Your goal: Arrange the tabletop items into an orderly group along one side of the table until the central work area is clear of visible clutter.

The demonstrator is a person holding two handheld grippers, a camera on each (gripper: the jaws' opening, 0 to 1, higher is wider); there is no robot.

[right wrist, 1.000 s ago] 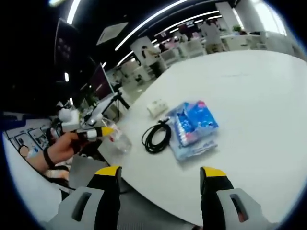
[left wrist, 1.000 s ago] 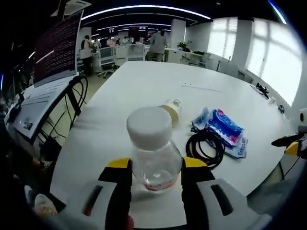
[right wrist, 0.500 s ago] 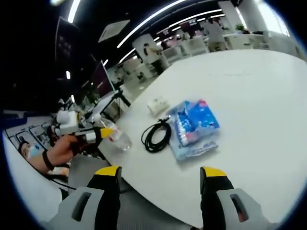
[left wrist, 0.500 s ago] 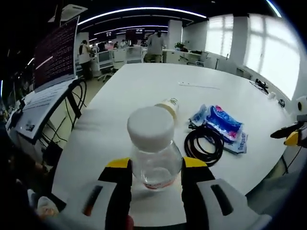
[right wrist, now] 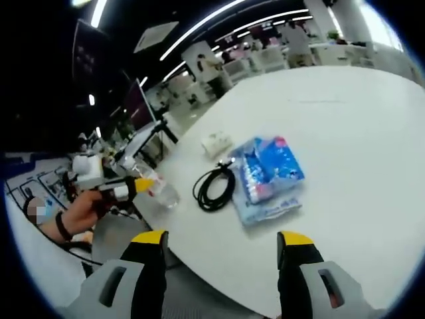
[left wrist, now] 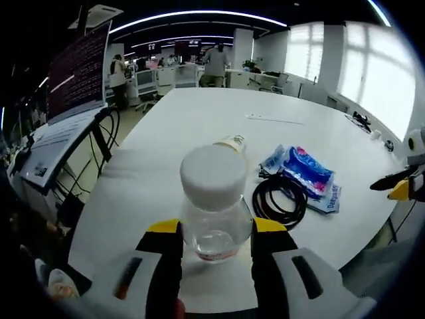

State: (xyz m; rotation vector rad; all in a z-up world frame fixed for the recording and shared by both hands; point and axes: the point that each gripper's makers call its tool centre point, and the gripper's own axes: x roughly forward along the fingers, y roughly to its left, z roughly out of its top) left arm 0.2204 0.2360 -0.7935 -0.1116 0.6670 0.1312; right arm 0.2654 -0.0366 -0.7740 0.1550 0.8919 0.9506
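Bottle [left wrist: 214, 199] with a white cap, gripped upright near the counter [left wrist: 199, 119] edge.

To set it down well, I should keep it upright, lower it beside the black cable coil [left wrist: 281, 203], blue packet [left wrist: 307, 171] and small jar [left wrist: 230, 143], then let go only once its base rests flat. My left tongs [left wrist: 214, 229] are closed around the bottle's clear body, both jaws touching it. My right tongs [right wrist: 222, 249] stand wide open over the counter edge, holding nothing.

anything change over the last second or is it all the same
Hardly anything. The left claw stays shut on the clear bottle, the right claw stays open and empty. Cable coil, blue packets and small jar haven't moved on the table.
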